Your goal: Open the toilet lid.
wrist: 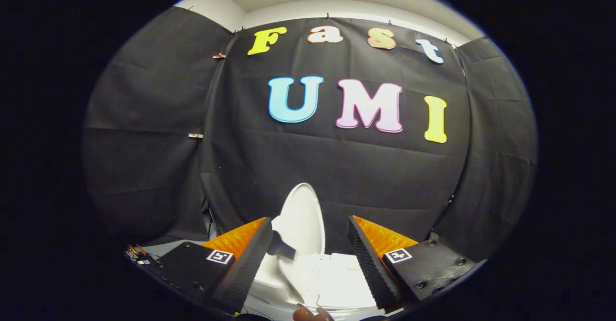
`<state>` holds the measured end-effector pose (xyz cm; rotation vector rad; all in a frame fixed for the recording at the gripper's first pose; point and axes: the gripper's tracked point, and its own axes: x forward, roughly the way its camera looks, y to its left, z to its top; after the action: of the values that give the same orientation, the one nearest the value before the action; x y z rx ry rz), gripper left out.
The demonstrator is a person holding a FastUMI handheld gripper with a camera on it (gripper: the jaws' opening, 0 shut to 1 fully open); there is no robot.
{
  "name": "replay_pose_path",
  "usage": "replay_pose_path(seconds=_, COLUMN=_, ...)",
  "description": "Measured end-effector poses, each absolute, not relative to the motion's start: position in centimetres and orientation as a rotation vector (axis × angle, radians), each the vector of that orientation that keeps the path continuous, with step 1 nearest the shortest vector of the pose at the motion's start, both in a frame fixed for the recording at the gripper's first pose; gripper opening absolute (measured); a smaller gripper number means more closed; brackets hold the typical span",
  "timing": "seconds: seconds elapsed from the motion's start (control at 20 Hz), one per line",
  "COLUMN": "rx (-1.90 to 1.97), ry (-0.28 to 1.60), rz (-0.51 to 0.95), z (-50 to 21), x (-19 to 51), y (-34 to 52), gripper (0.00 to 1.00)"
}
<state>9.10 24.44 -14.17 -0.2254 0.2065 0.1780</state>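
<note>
White toilet lid (pixel 302 215): one, raised | gripper (pixel 308 253) fingers: two, apart

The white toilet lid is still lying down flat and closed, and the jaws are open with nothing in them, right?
Not quite. The gripper view shows the toilet lid standing upright, already lifted, in front of the black cloth wall, beyond the gripper. The rest holds: the lid is white, and the jaws stand apart with nothing pressed between them.
</note>
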Motion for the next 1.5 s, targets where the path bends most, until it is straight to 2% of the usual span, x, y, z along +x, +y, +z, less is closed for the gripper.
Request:
replay_pose_path(seconds=0.45, rx=-0.163, ry=0.088, rz=0.05, z=-4.6, x=5.1, y=12.6, gripper=0.98)
replay_pose_path(seconds=0.75, rx=-0.139, ry=0.042, rz=0.067, z=-1.4, x=1.5, y=8.9, gripper=0.98)
replay_pose_path(seconds=1.5, rx=-0.039, ry=-0.03, rz=0.056, z=0.7, x=-1.4, y=5.6, gripper=0.99)
